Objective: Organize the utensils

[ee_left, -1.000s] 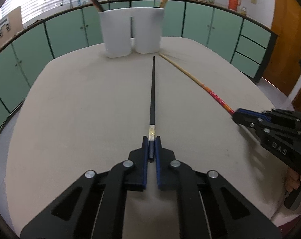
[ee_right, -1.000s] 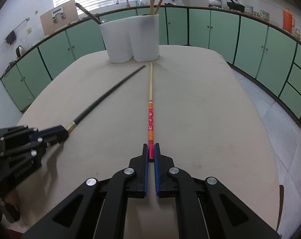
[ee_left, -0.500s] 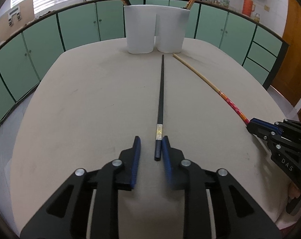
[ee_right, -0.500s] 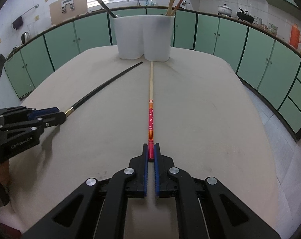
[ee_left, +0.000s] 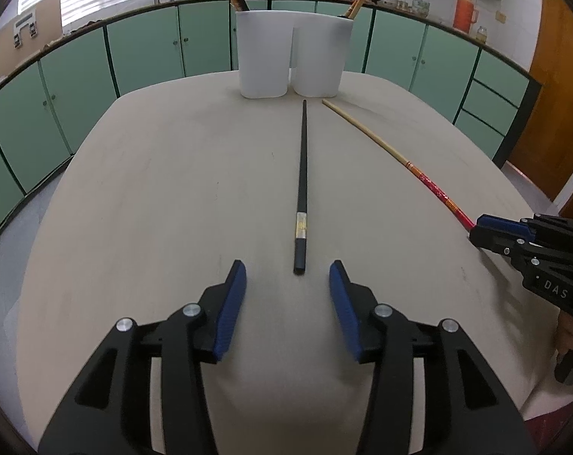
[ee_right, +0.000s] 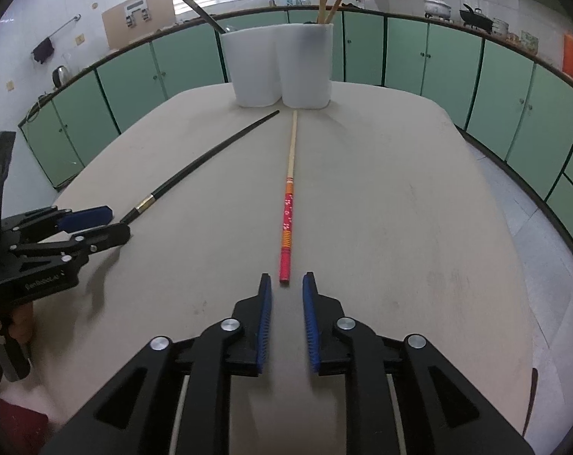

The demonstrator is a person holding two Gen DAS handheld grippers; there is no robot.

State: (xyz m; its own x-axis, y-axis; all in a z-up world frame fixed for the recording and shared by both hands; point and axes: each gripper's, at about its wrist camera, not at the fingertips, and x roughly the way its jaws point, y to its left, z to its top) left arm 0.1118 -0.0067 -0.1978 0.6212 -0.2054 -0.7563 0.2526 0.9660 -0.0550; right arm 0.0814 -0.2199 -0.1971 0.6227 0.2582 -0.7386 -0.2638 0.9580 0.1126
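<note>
Black chopstick (ee_left: 301, 185): freshly released, flat on worktop (ee_left: 153, 197), butt just ahead of left tool (ee_left: 288, 271), jaws widening. Red-handled chopstick (ee_right: 287, 223): likewise, right tool (ee_right: 286, 284) parting. White holder (ee_left: 292, 55) beyond; sorting evidently pending.

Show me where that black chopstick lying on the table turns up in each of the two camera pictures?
Left wrist view: black chopstick runs up the centre, ahead of the left gripper.
Right wrist view: it slants across the left half.
Shared landmark: the white utensil holder beyond its thin tip.
</note>
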